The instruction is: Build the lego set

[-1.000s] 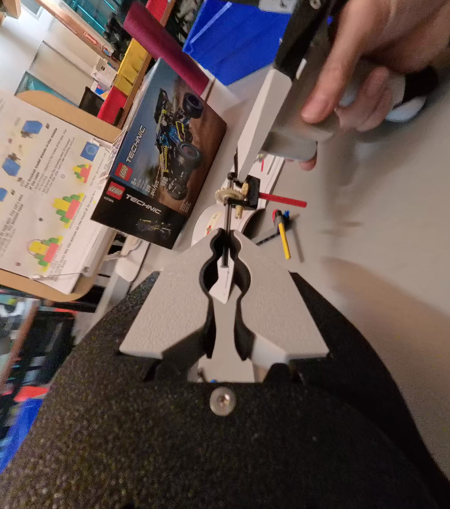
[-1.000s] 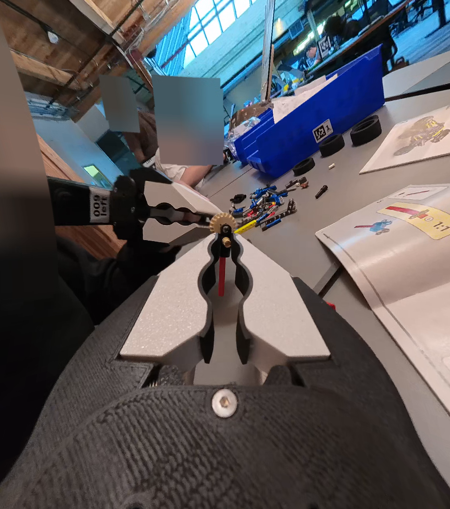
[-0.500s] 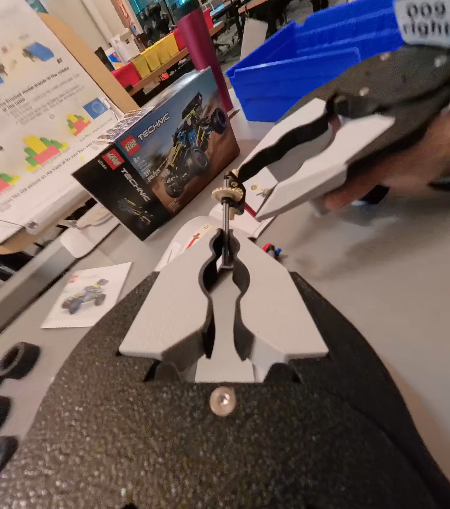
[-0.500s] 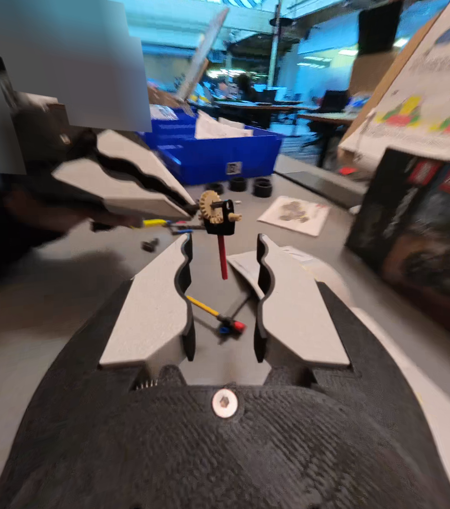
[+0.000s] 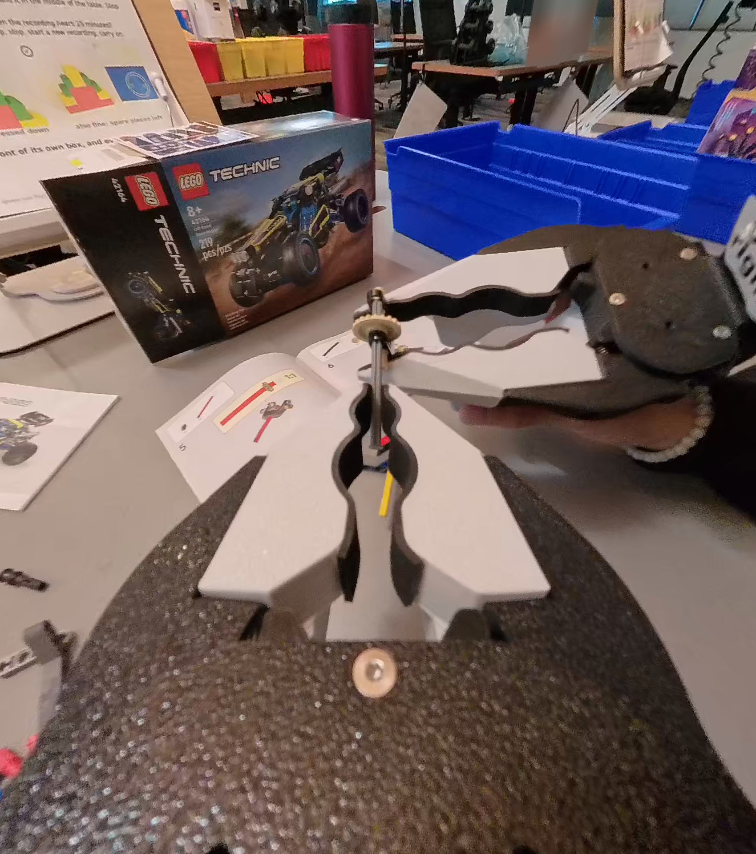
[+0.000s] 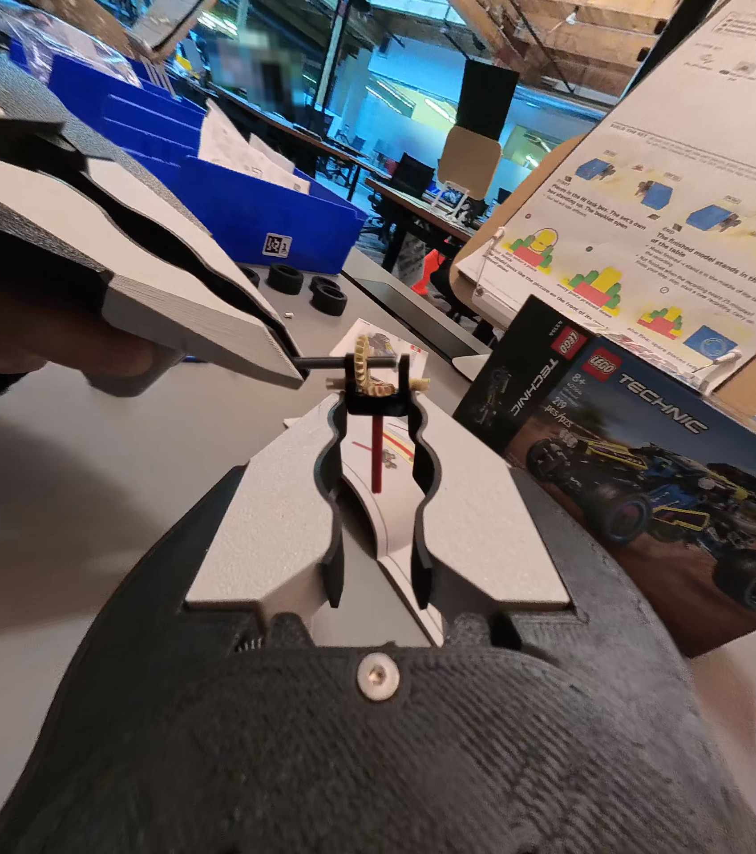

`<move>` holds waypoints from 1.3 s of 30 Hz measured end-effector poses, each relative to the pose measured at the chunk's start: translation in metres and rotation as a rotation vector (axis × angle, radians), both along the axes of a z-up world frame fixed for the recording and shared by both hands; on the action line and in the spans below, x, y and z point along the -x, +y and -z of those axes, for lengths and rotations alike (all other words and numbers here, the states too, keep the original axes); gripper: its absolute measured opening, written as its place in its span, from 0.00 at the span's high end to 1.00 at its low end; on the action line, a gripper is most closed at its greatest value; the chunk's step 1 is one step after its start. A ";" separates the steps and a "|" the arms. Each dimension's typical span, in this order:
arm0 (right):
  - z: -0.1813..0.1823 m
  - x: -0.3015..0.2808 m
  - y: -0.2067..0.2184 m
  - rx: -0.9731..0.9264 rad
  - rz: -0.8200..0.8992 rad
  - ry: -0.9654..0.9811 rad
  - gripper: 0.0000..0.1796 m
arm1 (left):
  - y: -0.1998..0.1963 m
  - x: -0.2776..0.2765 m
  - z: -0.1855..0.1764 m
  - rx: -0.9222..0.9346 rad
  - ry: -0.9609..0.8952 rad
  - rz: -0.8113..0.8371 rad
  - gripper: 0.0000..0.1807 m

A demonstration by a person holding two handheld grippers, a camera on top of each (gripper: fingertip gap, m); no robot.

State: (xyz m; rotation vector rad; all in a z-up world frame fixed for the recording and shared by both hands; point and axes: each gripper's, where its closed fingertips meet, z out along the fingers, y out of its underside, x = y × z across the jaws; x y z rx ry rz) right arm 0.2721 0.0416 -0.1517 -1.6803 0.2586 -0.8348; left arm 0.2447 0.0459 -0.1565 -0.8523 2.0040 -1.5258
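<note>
A small assembly hangs between my two grippers: a black frame (image 6: 378, 406) with tan gears (image 6: 362, 365), a red axle (image 6: 376, 457) and a dark grey axle (image 6: 320, 362). My left gripper (image 5: 373, 393) is shut on the dark grey axle (image 5: 375, 416), just below the tan gear (image 5: 376, 327). It enters the right wrist view from the left (image 6: 290, 365). My right gripper (image 6: 376, 402) is shut on the black frame, with the red axle pointing back between its fingers. It comes in from the right in the left wrist view (image 5: 371, 339).
The set's box (image 5: 237, 231) stands behind an open instruction booklet (image 5: 246, 406). Blue bins (image 5: 528, 185) lie at the back right. Black tyres (image 6: 302, 282) sit by a bin. A yellow axle (image 5: 386, 497) and loose pieces (image 5: 22, 580) lie on the grey table. Less than 4 cm separates the two grippers' tips.
My right gripper, open around the frame half a second ago, has closed on it. Both grippers have swung round with the assembly. The left gripper has kept hold of the dark axle.
</note>
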 end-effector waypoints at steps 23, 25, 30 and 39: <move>0.023 -0.019 0.006 0.320 0.074 -0.203 0.87 | 0.003 -0.009 0.020 0.269 0.249 0.044 0.99; 0.025 -0.018 0.006 0.289 0.032 -0.153 0.87 | 0.003 -0.008 0.019 0.330 0.290 0.061 0.99; 0.036 -0.018 0.007 0.337 0.014 -0.101 0.88 | 0.003 -0.009 0.028 0.250 0.287 0.034 0.99; 0.041 -0.018 0.005 0.338 0.001 -0.037 0.92 | 0.007 -0.010 0.032 0.069 0.220 0.019 0.99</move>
